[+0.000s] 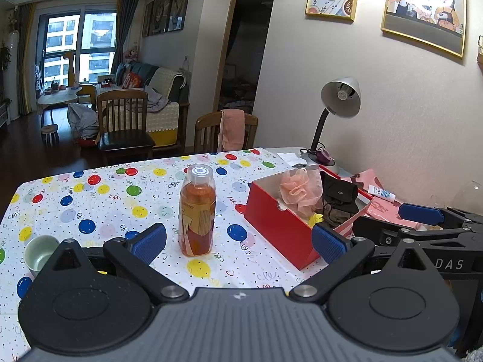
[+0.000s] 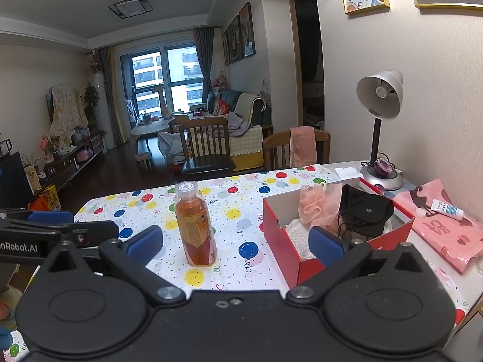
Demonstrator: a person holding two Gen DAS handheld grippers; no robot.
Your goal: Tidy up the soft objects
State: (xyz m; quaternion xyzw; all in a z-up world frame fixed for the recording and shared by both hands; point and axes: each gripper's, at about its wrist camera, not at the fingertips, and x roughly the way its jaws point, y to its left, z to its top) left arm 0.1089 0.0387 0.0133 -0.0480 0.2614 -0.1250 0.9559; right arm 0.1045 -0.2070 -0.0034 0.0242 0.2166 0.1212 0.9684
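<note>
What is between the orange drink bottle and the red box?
Only bare balloon-print tablecloth lies between the orange drink bottle and the red cardboard box, in both views.

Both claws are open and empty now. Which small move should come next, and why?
Probably move the right claw toward the pink bag lying outside the red box. The pink sponge, a black pouch and something white already sit in the box; the bag looks soft and is not put away.
</note>
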